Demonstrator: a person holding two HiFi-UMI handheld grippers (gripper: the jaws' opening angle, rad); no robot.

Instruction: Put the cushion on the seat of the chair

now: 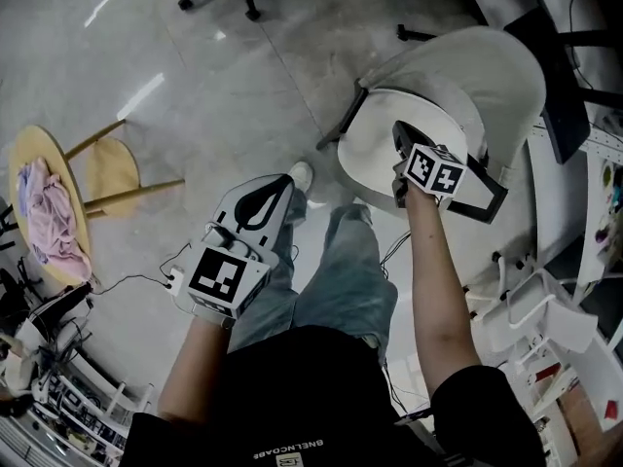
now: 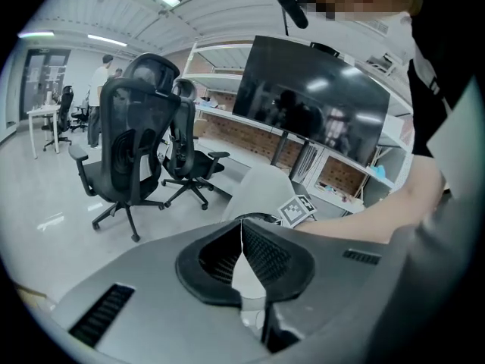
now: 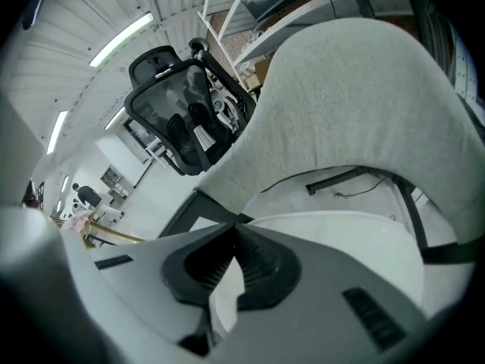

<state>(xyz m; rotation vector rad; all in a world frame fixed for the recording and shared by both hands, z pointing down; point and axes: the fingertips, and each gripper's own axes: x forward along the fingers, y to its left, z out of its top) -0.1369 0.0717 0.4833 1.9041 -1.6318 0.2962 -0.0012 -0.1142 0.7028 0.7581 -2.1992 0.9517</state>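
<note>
Nearest, the left claw [image 1: 280, 187] hung above the person's leg [image 1: 336, 290], jaws together on nothing. Just ahead, the right claw [image 1: 398, 132] hovered over the chair [image 1: 482, 61], its jaws likewise closed and empty, clear of the white cushion [image 1: 375, 154] beneath. That cushion lay flat on the seat, tucked inside the grey curved backrest. By the look of it, the placing was done; at most a small straightening of the cushion was left. Farther off to the left, a round wooden counter [image 1: 24, 154] carried a pink cloth [image 1: 44, 212].
</note>
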